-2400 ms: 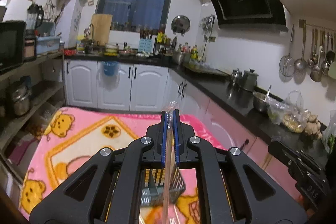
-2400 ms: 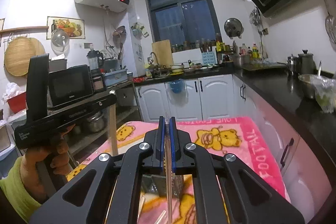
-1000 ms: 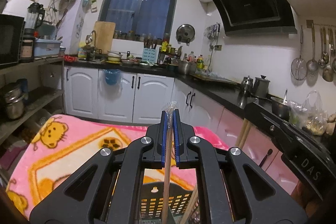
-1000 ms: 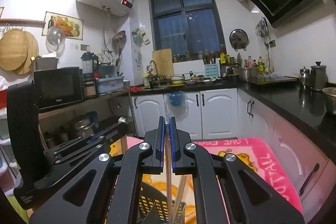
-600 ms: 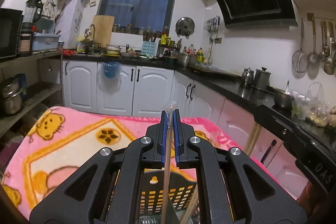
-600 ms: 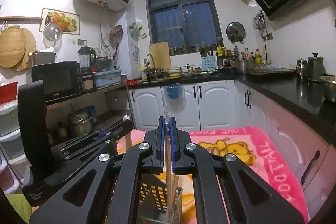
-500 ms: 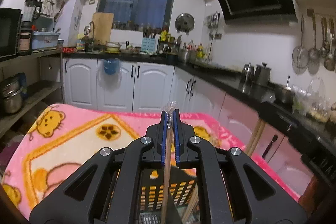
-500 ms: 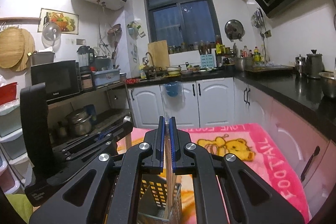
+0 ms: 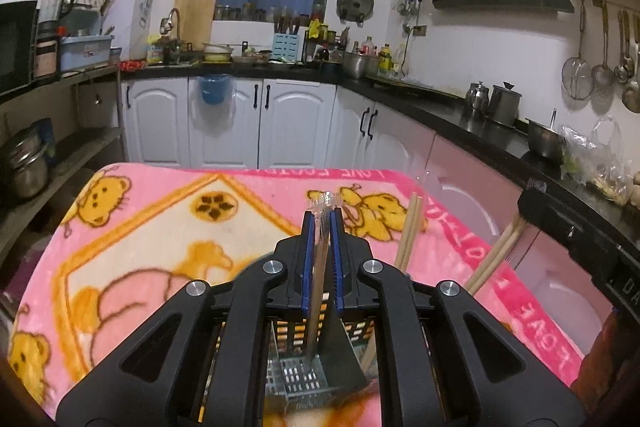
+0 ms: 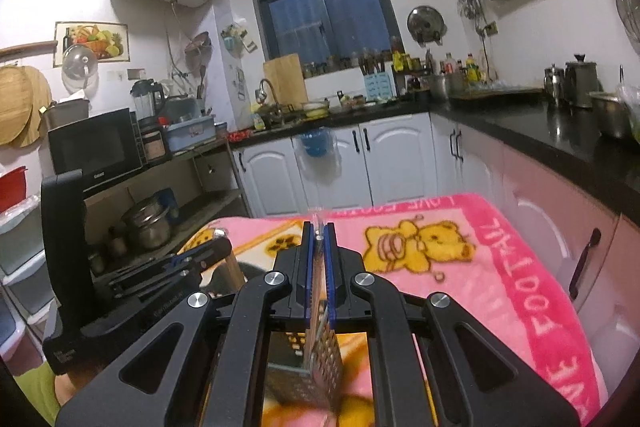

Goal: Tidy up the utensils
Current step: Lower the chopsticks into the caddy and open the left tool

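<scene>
My left gripper (image 9: 321,217) is shut on a plastic-wrapped pair of chopsticks (image 9: 316,291) whose lower end reaches into a dark perforated utensil basket (image 9: 298,367) just below the jaws. A loose pair of wooden chopsticks (image 9: 409,231) stands in the basket to the right. My right gripper (image 10: 319,229) is shut on another wrapped chopstick pair (image 10: 317,275) above the same basket (image 10: 316,371). The right gripper's body and its chopsticks (image 9: 496,255) show at the right of the left wrist view; the left gripper's body (image 10: 132,279) shows at the left of the right wrist view.
The basket stands on a table under a pink bear-print blanket (image 9: 160,227). White cabinets (image 9: 260,127) lie ahead, a black counter with pots (image 9: 496,99) runs on the right, and a shelf with a microwave (image 10: 96,147) stands on the left.
Both grippers have tilted and dropped towards the basket, so more blanket and basket show. The wrapped chopsticks now reach lower into the basket. Both stay shut.
</scene>
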`<control>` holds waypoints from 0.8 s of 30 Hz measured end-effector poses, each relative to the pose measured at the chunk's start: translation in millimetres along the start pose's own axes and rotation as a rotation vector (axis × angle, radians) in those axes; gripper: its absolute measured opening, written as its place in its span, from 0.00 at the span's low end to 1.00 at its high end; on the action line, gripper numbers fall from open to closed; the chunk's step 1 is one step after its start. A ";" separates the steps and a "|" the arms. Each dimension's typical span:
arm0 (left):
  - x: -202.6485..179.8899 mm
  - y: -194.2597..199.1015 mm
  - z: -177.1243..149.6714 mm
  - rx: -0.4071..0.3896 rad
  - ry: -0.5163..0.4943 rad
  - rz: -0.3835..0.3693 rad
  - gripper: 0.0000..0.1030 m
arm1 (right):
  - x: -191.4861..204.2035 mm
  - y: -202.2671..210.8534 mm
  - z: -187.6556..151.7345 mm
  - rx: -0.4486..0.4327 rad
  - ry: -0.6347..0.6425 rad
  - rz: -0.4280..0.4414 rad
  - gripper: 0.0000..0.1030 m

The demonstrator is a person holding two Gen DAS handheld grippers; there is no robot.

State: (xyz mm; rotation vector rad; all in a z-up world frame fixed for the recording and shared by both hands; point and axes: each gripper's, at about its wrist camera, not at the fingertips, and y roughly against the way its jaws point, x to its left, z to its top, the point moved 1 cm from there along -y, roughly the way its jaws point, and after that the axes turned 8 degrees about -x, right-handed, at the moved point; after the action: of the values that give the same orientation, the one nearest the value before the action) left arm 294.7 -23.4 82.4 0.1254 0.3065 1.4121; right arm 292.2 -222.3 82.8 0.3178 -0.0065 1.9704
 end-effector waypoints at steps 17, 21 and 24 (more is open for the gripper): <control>4.7 24.9 -8.3 0.079 0.044 -0.014 0.34 | -3.9 24.3 -7.0 0.075 -0.034 -0.007 0.39; 5.0 33.0 -6.8 0.082 0.049 -0.023 0.42 | -3.5 33.2 -7.9 0.090 -0.030 -0.008 0.46; 4.1 39.9 -6.3 0.086 0.049 -0.021 0.46 | -0.9 38.8 -9.9 0.105 -0.009 -0.008 0.50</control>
State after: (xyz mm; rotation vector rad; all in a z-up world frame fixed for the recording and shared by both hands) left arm 255.5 -13.6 86.5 0.1573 0.4079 1.3827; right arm 255.5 -237.7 78.5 0.3945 0.0920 1.9650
